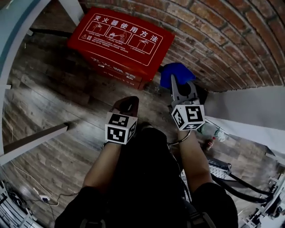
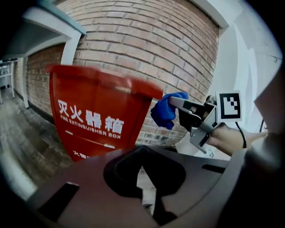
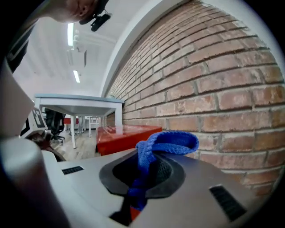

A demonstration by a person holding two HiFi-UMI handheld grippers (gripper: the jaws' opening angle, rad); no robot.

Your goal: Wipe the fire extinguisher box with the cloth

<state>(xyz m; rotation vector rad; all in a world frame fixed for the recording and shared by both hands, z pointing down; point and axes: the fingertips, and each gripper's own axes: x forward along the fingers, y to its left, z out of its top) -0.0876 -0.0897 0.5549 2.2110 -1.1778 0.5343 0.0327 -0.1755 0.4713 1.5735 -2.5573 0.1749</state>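
The red fire extinguisher box (image 1: 120, 40) stands on the wooden floor against the brick wall; its white lettering also faces the left gripper view (image 2: 95, 116). My right gripper (image 1: 182, 91) is shut on a blue cloth (image 1: 176, 73), held just right of the box and clear of it. In the right gripper view the cloth (image 3: 171, 140) loops up out of the shut jaws (image 3: 144, 171), with the box (image 3: 124, 133) behind to the left. My left gripper (image 1: 126, 106) hangs in front of the box, jaws together with nothing in them (image 2: 143, 153). From there I see the cloth (image 2: 164, 111) beside the box's right edge.
A brick wall (image 1: 213, 40) curves behind and to the right of the box. A white table leg (image 1: 71, 9) stands left of it and a white panel (image 1: 249, 107) at the right. A plastic bottle (image 1: 213, 131) lies by my right arm. Cables (image 1: 31, 187) trail at lower left.
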